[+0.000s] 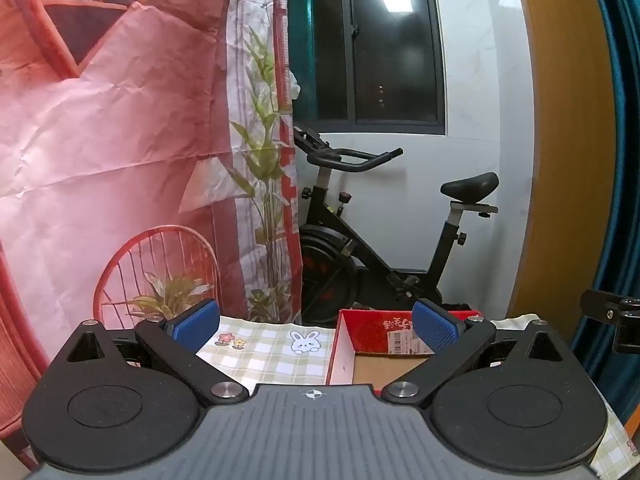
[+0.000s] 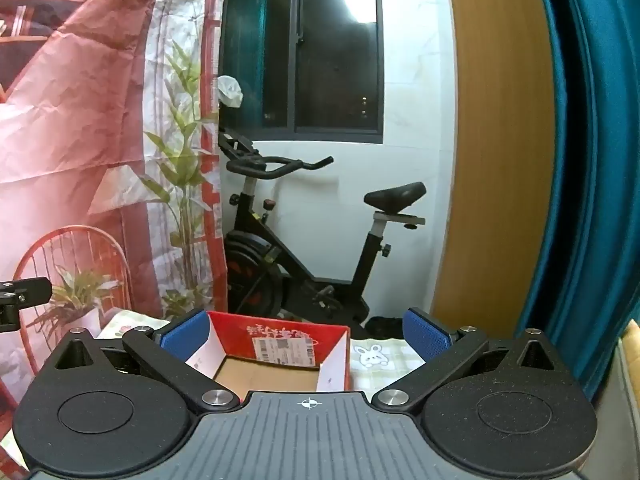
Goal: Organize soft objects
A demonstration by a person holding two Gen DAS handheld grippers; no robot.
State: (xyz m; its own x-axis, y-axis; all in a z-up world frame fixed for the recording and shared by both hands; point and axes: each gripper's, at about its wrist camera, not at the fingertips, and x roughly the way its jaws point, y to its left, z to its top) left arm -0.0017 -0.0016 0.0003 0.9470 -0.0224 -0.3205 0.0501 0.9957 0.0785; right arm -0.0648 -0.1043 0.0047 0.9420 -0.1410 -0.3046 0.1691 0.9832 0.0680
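Red cardboard box (image 2: 280, 354) stands open-topped on the checked tablecloth (image 1: 260, 354), with a brown cardboard floor, white inner side walls, and a printed shipping label on its far inner wall. No soft object can be made out inside it from either view. In the left wrist view the box (image 1: 376, 344) sits ahead and to the right; in the right wrist view it sits ahead, left of centre. Left gripper (image 1: 316, 322): blue-padded fingers wide apart, holding nothing. Right gripper (image 2: 306, 332): fingers likewise wide apart, holding nothing. The tablecloth carries a rabbit print (image 1: 304, 342). Beyond the table stand an exercise bike (image 2: 304, 248), a printed red backdrop (image 1: 120, 140) and a dark window (image 2: 320, 48).
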